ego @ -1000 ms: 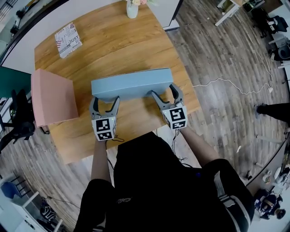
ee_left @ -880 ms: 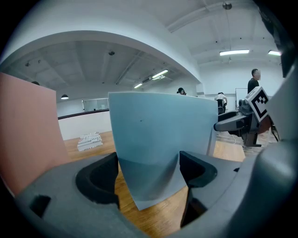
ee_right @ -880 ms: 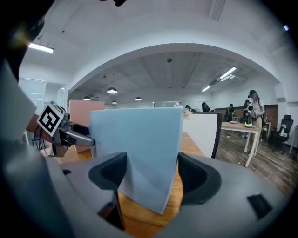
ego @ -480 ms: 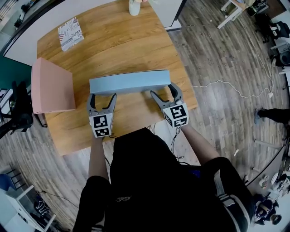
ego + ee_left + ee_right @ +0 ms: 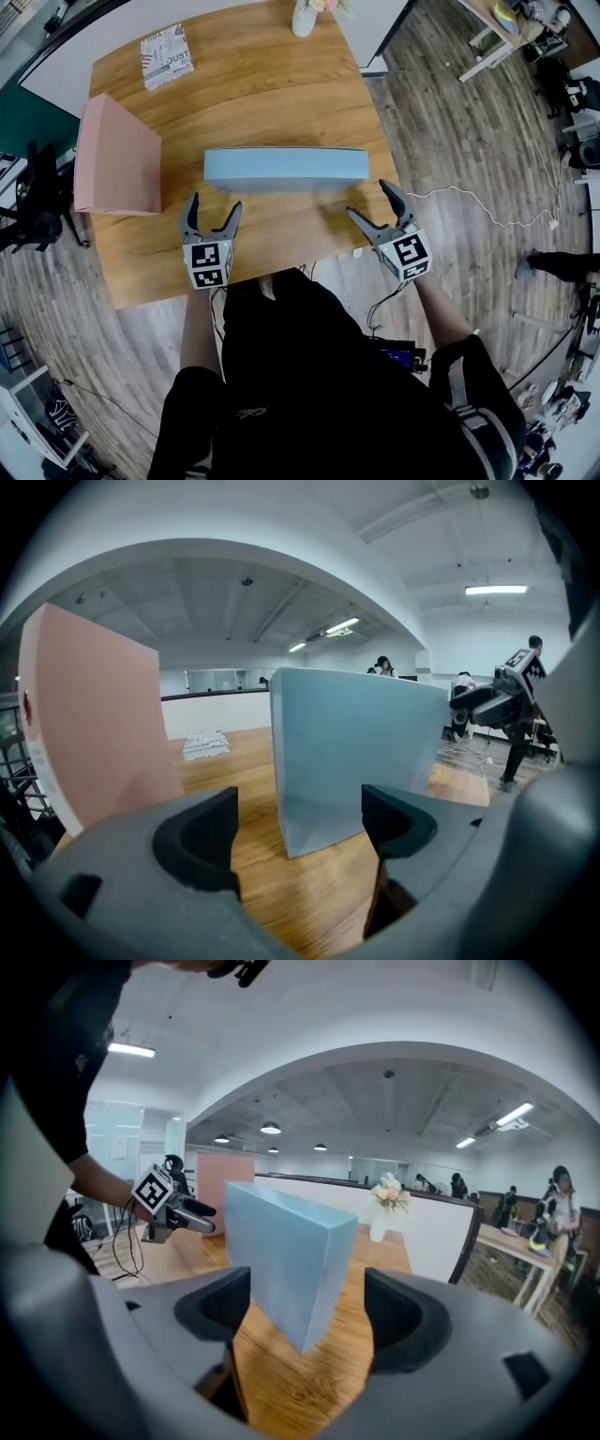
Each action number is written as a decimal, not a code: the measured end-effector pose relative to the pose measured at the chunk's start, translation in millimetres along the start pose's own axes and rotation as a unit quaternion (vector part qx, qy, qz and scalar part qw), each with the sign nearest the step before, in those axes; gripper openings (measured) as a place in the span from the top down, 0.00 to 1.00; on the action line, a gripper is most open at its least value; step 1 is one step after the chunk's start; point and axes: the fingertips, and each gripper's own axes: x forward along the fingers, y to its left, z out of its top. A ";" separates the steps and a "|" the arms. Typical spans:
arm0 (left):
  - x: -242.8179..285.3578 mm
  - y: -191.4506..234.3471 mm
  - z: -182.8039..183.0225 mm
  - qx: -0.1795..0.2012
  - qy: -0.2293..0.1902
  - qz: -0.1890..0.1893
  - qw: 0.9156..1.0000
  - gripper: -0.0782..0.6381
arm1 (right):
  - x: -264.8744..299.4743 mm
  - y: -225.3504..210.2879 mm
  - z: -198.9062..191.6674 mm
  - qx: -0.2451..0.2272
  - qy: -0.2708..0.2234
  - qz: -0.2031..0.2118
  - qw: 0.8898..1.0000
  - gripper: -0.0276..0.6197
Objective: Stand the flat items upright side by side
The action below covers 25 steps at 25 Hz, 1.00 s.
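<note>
Since the blue box (image 5: 286, 169) already stands upright on its long edge near the middle of the wooden table (image 5: 253, 84), with its broad face toward the person, the question is how it will behave if it has to be shifted. It looks stiff, flat-sided and probably light, with smooth faces that could slide in a loose pinch. Because it is tall and thin on that narrow edge, a push high up would likely tip it. The safest hold seems to be across its thickness at both short ends, fairly low. The left gripper (image 5: 214, 204) hangs just short of the box's left end, jaws spread and nothing between them. The right gripper (image 5: 368, 200) sits off the right end, its jaws having just been opening and now wide apart, also empty. The pink box (image 5: 117, 169) stands upright at the table's left edge, well apart from the blue one, so the pair are not yet side by side.
</note>
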 end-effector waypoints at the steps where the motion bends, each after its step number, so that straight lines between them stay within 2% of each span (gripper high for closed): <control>1: -4.2 2.1 -3.3 -0.004 0.002 0.000 1.000 0.30 | -6.0 0.2 11.5 -0.021 0.003 0.011 1.000 0.36; 3: -14.2 6.1 -12.5 -0.013 0.008 0.000 1.000 0.30 | -13.3 4.3 33.9 -0.075 0.014 0.041 0.996 0.36; 5: -27.0 10.5 -23.8 -0.025 0.015 0.002 1.000 0.30 | -13.5 13.1 55.1 -0.125 0.030 0.084 0.988 0.37; 7: -41.5 18.4 -33.9 -0.040 0.019 0.009 0.999 0.30 | -7.2 24.8 76.2 -0.163 0.046 0.131 0.977 0.37; 10: -62.4 35.3 -45.8 -0.060 0.021 0.027 0.998 0.31 | 13.6 41.0 101.4 -0.218 0.075 0.190 0.954 0.40; 13: -81.1 55.5 -54.9 -0.069 0.021 0.046 0.996 0.31 | 40.8 59.0 115.1 -0.253 0.112 0.241 0.930 0.40; 17: -108.8 83.8 -58.7 -0.074 0.015 0.059 0.995 0.31 | 74.0 81.6 110.2 -0.295 0.179 0.293 0.892 0.38; 20: -128.8 108.0 -60.2 -0.069 0.012 0.058 0.996 0.31 | 99.5 90.1 101.6 -0.304 0.228 0.315 0.870 0.37; 25: -152.9 156.6 -61.3 -0.037 0.021 0.060 0.997 0.31 | 132.4 95.9 81.8 -0.318 0.292 0.334 0.838 0.36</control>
